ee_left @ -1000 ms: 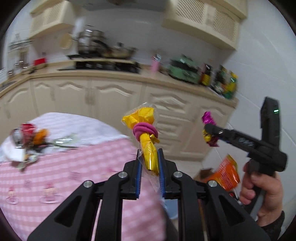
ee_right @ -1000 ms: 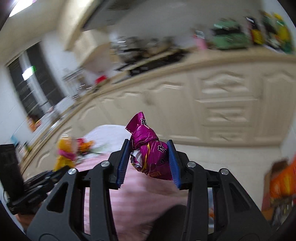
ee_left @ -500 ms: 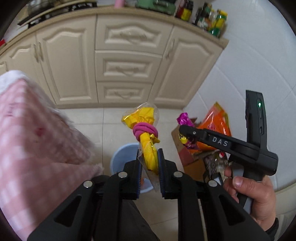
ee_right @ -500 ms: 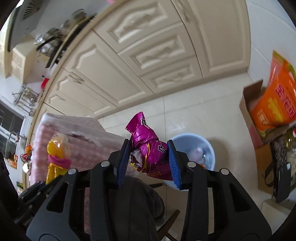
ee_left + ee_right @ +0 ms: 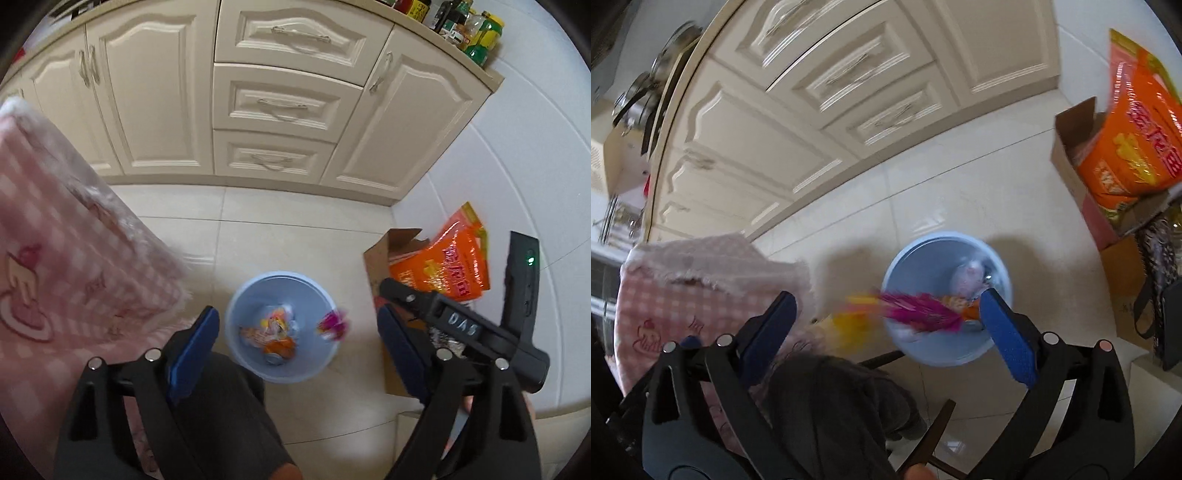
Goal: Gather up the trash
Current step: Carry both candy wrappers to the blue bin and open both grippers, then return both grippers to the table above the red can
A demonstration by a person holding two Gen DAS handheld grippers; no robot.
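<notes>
Wrappers (image 5: 919, 310) (blurred) between spread right tongs (image 5: 886, 325), over bin (image 5: 997, 258)

Both wrist cameras look steeply down along their spread fingers from above the floor; each frames the blue bin (image 5: 280, 325) (image 5: 945, 299) between its pads; cabinets (image 5: 280, 103) beyond both.

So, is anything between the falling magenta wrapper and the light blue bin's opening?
Nothing visible: the blurred magenta wrapper sits over the uncovered round light blue plastic bin, both grippers open above it.
</notes>
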